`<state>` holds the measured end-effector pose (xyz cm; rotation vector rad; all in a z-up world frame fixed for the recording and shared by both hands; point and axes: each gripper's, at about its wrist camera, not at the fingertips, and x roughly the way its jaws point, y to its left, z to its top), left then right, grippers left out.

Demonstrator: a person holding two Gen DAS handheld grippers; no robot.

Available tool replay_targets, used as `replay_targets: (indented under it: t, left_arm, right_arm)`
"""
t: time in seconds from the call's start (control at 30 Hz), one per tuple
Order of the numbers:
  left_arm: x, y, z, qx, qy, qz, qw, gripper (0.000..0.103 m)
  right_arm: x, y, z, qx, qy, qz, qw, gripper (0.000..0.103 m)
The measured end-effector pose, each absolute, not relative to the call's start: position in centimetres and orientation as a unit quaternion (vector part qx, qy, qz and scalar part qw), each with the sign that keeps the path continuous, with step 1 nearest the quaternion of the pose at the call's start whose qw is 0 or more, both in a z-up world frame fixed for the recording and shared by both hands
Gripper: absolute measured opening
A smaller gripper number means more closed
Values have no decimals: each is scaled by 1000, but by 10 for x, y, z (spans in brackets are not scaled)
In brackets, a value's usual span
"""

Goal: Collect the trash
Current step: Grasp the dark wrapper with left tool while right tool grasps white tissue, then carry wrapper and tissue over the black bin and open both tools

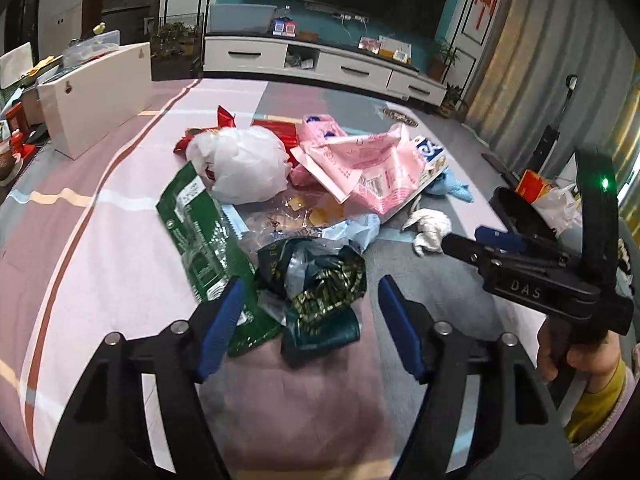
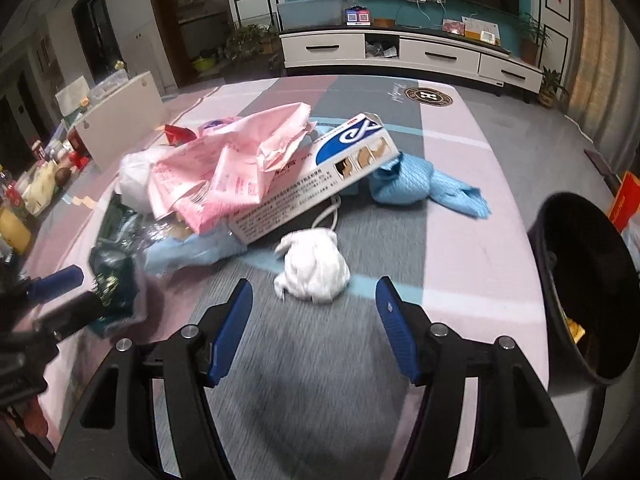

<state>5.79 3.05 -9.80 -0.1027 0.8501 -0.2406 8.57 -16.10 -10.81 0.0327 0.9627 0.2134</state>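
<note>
While both tongs gape with nothing between their blue pads, the left tongs (image 1: 312, 300) hang over a crumpled dark green foil wrapper (image 1: 320, 280) on the striped pink-and-grey bedspread (image 2: 460, 152), and the right tongs (image 2: 314, 300) face a wadded white tissue (image 2: 314, 270) near a black round bin (image 2: 580, 280).
</note>
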Motion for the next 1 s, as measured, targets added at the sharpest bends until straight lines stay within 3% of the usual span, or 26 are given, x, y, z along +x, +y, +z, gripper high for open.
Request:
replay_targets:
  t: [0.23, 0.33, 0.4, 0.43, 1.0]
  left_arm:
    - [65, 20, -103, -20, 413, -111, 904, 48]
    - [63, 19, -101, -13, 412, -112, 904, 40]
    - [62, 19, -101, -17, 414, -117, 903, 34]
    - [60, 20, -100, -21, 414, -121, 902, 25]
    - [31, 7, -40, -77, 386, -206, 896, 25]
  right_arm:
    - [103, -153, -121, -1, 471, 102, 876, 62]
    - [103, -153, -124, -6, 480, 104, 871, 37]
    - [100, -155, -124, -3, 478, 103, 872, 31]
    - [97, -158, -123, 3, 479, 105, 871, 30]
    - [21, -243, -71, 109, 428, 77, 894, 29]
